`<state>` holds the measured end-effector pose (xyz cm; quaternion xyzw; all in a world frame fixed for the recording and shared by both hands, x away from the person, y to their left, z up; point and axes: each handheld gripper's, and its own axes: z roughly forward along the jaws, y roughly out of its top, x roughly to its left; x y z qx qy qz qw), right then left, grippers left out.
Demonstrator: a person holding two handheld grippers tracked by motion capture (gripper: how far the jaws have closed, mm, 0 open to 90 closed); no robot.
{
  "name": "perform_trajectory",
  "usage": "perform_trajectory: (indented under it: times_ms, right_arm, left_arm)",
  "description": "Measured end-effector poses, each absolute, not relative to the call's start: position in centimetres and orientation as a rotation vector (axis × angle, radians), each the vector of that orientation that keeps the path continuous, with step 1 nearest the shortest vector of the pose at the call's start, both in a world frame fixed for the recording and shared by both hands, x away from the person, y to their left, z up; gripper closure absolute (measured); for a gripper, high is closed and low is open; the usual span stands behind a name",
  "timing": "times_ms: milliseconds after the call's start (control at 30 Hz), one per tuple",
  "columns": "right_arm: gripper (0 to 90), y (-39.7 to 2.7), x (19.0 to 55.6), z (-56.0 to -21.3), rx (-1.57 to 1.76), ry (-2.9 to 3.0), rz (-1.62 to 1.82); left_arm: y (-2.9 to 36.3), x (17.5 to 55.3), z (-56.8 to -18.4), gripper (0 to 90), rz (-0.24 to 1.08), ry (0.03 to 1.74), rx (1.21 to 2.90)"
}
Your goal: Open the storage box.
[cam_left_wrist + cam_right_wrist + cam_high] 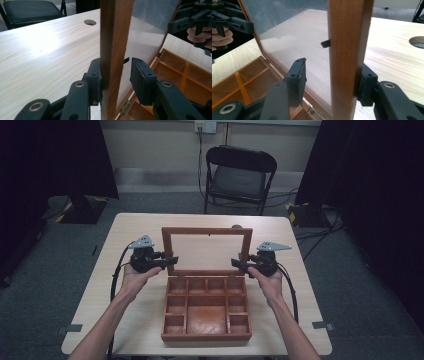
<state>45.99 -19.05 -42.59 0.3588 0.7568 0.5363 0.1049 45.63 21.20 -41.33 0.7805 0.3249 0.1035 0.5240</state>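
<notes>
On the worktop's [105, 285] middle toward the near edge, I see a wooden box [206, 336] standing open, lid [207, 231] upright.
My left claw [171, 261] straddles the lid's left frame rail, one jaw touching the wood, the other standing off beside the clear pane, so it is partly open. My right claw [236, 263] does likewise on the right rail, one jaw against the wood, the other apart. A hole [90, 22] lies near the worktop's far edge.
</notes>
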Motion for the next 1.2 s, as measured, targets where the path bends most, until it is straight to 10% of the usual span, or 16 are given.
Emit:
perform_trajectory:
  times_ms: [1200]
  right_arm:
    - [45.9, -19.1, 46.1, -44.2, 1.062, 2.247, 1.553]
  left_arm:
    - [21.5, 45.8, -43.9, 61.9, 0.199, 0.847, 1.874]
